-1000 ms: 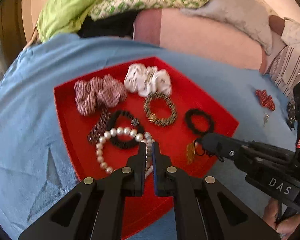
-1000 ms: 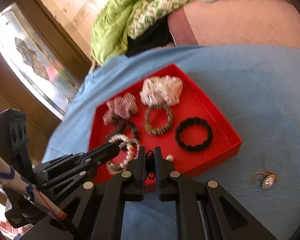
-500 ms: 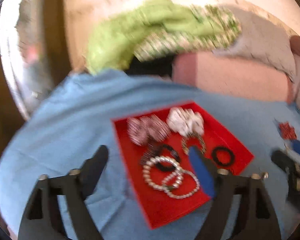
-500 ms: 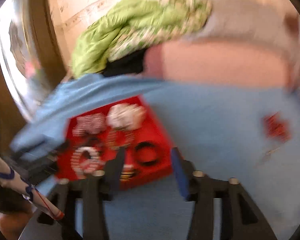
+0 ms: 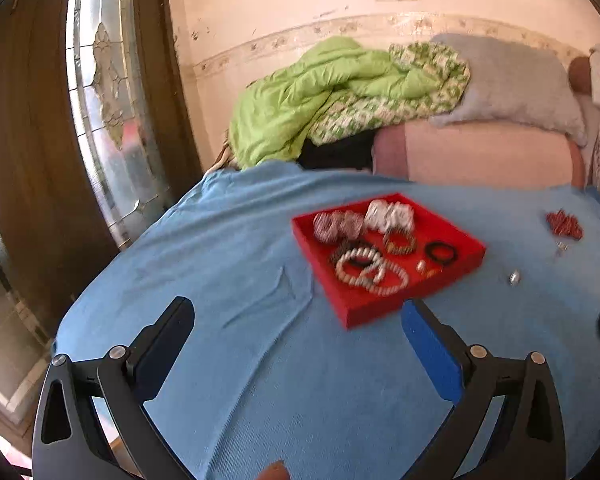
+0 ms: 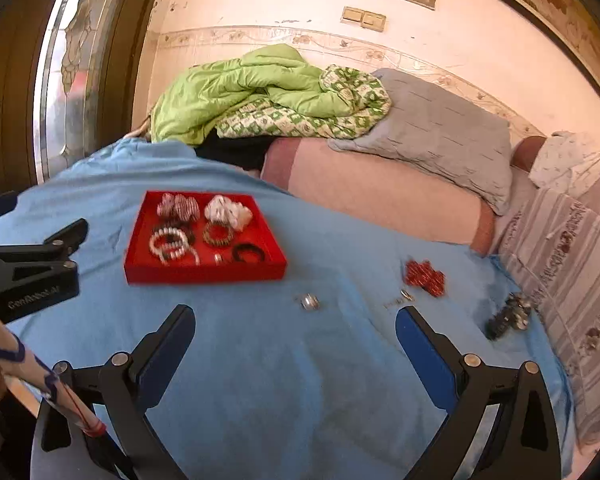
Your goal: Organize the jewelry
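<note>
Both hand-held grippers, the left [image 5: 296, 330] and the right [image 6: 296, 330], were opening wide and empty, pulled back over the blue sheet [image 6: 260, 380]. Beyond, loose pieces, a ring [image 6: 309, 302] and red scrunchie [image 6: 425, 278], awaited collecting. Farther off, the red tray [image 6: 204, 274] held sorted bracelets [image 6: 172, 245].

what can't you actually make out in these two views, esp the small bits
- Small silver piece on the blue cloth: right wrist view, too small and blurred to name.
- Tiny items in the red tray beside the black band: left wrist view, motion blur.
- Dark cluster near the cloth's right edge: right wrist view, smeared by fisheye.
</note>
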Demonstrator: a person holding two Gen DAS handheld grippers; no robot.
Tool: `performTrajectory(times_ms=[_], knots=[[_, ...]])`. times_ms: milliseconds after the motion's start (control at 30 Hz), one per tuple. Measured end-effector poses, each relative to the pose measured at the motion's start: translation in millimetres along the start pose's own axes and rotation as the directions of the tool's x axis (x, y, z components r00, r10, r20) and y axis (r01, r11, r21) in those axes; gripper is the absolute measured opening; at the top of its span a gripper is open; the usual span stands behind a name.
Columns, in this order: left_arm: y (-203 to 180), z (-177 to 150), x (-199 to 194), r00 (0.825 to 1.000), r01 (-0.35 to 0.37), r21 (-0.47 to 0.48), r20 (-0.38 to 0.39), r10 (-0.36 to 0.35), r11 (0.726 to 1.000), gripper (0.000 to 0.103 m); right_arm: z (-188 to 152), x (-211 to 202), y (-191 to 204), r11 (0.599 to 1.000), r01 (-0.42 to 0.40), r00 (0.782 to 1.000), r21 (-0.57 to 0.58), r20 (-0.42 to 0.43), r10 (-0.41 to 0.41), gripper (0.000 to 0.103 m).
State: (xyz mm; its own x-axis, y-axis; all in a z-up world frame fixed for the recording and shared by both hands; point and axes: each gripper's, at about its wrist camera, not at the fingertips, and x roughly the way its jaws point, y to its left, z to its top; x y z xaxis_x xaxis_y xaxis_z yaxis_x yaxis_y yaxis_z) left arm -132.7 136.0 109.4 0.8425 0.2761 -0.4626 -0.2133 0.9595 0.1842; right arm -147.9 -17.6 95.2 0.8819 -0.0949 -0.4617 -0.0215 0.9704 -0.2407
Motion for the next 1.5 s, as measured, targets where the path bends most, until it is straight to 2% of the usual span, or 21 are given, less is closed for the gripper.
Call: performTrajectory(times_ms=[133,533,1500], knots=[[-8,-9,-2,0.998,-0.06,0.033,-0.011,0.061,0.998,0.103,-11,1,-11,0.999,0.015,1.0,0.03,-0.023,-0.014,0.102],[-18,-11,6,0.999,-0.013,0.072,-0.042,0.016,0.997,0.103,-17,3,-16,0.998,-0.01,0.999,0.069,-0.032,0.013,0.102],[-21,-12,9,0.998,0.008,0.079,-0.059,-0.004,0.997,0.103,-24,8,-10,0.998,-0.021,0.998,0.056,-0.053,0.024,0.102]])
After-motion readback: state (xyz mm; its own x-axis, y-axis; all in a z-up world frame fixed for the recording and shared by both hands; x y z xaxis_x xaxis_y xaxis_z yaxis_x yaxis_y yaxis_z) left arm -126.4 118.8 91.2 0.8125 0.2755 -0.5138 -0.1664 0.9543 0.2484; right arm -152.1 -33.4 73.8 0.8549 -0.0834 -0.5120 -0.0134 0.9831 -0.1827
